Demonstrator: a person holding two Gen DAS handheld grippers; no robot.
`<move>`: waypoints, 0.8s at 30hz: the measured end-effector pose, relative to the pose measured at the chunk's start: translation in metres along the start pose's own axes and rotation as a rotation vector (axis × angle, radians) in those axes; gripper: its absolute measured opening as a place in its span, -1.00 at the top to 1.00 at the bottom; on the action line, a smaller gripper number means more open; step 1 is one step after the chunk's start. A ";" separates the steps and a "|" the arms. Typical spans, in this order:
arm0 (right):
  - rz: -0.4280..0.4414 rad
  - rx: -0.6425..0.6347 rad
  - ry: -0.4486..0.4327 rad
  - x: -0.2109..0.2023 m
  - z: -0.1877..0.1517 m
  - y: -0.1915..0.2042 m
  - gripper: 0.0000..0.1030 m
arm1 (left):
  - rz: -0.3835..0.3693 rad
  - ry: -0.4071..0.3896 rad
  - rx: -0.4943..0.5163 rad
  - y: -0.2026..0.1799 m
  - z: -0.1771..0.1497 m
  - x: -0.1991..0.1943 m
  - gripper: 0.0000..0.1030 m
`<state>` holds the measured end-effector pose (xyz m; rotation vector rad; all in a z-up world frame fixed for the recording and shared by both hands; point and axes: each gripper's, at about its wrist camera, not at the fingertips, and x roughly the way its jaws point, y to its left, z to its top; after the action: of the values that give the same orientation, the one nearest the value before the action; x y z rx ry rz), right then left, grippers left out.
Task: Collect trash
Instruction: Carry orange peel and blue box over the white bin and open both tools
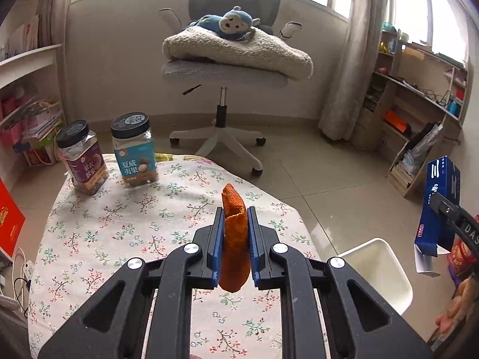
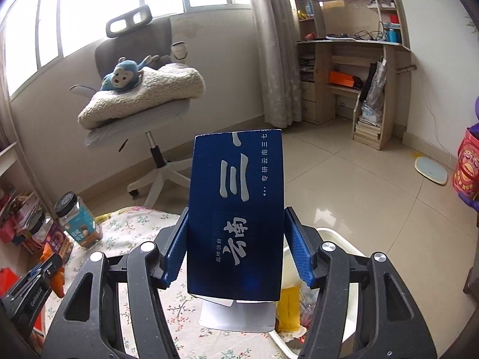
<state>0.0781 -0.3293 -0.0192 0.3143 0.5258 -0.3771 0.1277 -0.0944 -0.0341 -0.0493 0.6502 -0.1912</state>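
My left gripper [image 1: 235, 218] is shut on an orange peel [image 1: 235, 239] and holds it upright above the floral-cloth table [image 1: 119, 224]. My right gripper [image 2: 236, 224] is shut on a dark blue carton [image 2: 236, 209] with white characters, its white flap hanging open below. The carton also shows at the right edge of the left wrist view [image 1: 438, 206]. A white trash bin [image 1: 386, 272] stands off the table's right side; in the right wrist view its rim [image 2: 338, 239] lies under the carton, with yellow and mixed trash [image 2: 289, 308] inside.
Two black-lidded snack jars [image 1: 80, 158] [image 1: 134, 149] stand at the table's far left. An office chair [image 1: 227, 68] with a blanket and a blue monkey toy is beyond the table. Shelves [image 1: 419, 104] line the right wall. A red box [image 1: 9, 224] is at the left.
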 end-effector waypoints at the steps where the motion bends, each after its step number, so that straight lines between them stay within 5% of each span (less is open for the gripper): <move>1: -0.011 0.021 0.004 0.001 0.002 -0.008 -0.25 | -0.014 0.006 0.011 -0.008 -0.002 0.002 0.71; 2: -0.023 0.046 0.001 0.000 0.003 -0.018 -0.45 | -0.030 0.012 0.020 -0.017 -0.004 0.004 0.71; 6: -0.075 0.123 -0.034 -0.004 0.013 -0.050 -0.70 | -0.109 0.063 0.040 -0.053 -0.013 0.016 0.71; 16: -0.147 0.290 -0.102 -0.020 0.026 -0.119 -0.75 | -0.303 0.223 0.093 -0.160 -0.047 0.046 0.70; 18: -0.165 0.307 -0.123 -0.024 0.027 -0.126 -0.75 | -0.387 0.261 0.081 -0.179 -0.051 0.050 0.68; 20: -0.193 0.314 -0.164 -0.033 0.027 -0.130 -0.77 | -0.449 0.314 0.060 -0.191 -0.053 0.056 0.44; 22: -0.215 0.318 -0.229 -0.046 0.027 -0.131 -0.82 | -0.474 0.326 0.035 -0.194 -0.052 0.056 -0.36; 24: -0.224 0.317 -0.281 -0.055 0.028 -0.130 -0.86 | -0.458 0.297 0.034 -0.190 -0.049 0.049 -0.45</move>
<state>-0.0092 -0.4409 0.0086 0.5010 0.2235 -0.7139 0.1054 -0.2894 -0.0821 -0.1390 0.9267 -0.6603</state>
